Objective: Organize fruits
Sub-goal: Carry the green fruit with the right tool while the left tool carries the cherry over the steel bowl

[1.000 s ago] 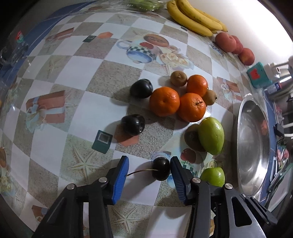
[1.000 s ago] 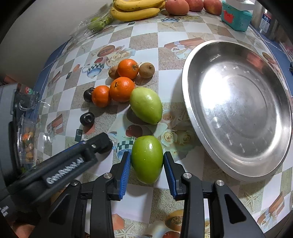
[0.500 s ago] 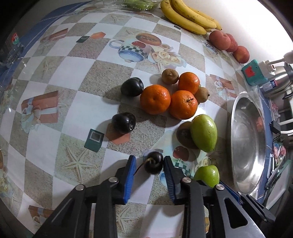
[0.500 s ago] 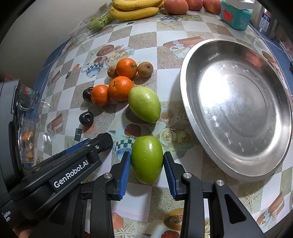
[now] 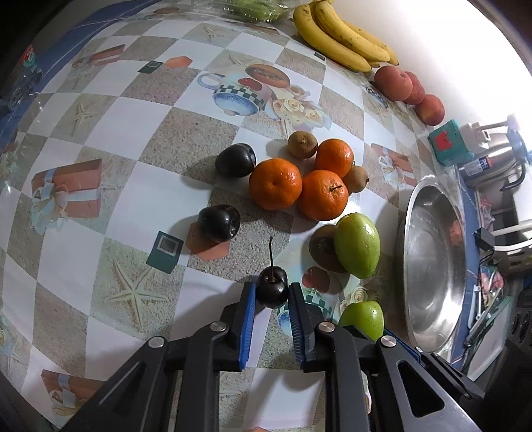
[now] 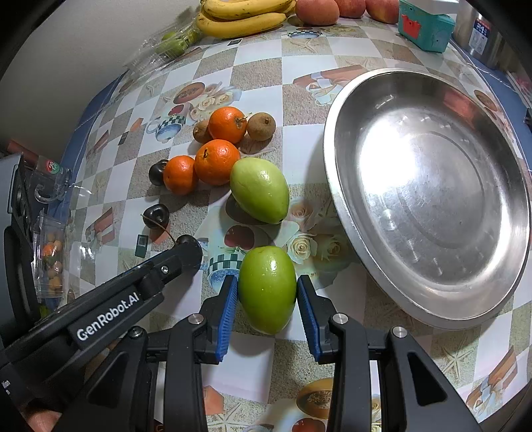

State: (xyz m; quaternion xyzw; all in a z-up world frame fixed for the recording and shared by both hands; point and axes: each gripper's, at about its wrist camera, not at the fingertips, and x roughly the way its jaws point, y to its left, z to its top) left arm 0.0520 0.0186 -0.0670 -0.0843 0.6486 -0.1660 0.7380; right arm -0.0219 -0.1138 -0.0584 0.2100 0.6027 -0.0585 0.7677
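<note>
My left gripper (image 5: 272,300) is shut on a dark cherry (image 5: 272,291) with its stem pointing up, just above the tablecloth. My right gripper (image 6: 267,300) is shut on a green mango (image 6: 267,292) that rests on the cloth, left of the steel plate (image 6: 429,299). A second green mango (image 6: 260,190), three oranges (image 6: 216,161), brown kiwis (image 6: 261,126) and two more dark fruits (image 5: 219,222) lie in a cluster on the table. The held mango also shows in the left wrist view (image 5: 362,317).
Bananas (image 5: 335,43) and peaches (image 5: 394,83) lie along the far wall. A teal box (image 6: 425,25) and a metal kettle (image 5: 495,159) stand beyond the plate. Clear plastic containers (image 6: 50,252) sit at the table's left edge.
My left gripper has closed on the cherry and lifted it slightly; its stem has turned from sideways to upright. The right gripper has stayed on the mango.
</note>
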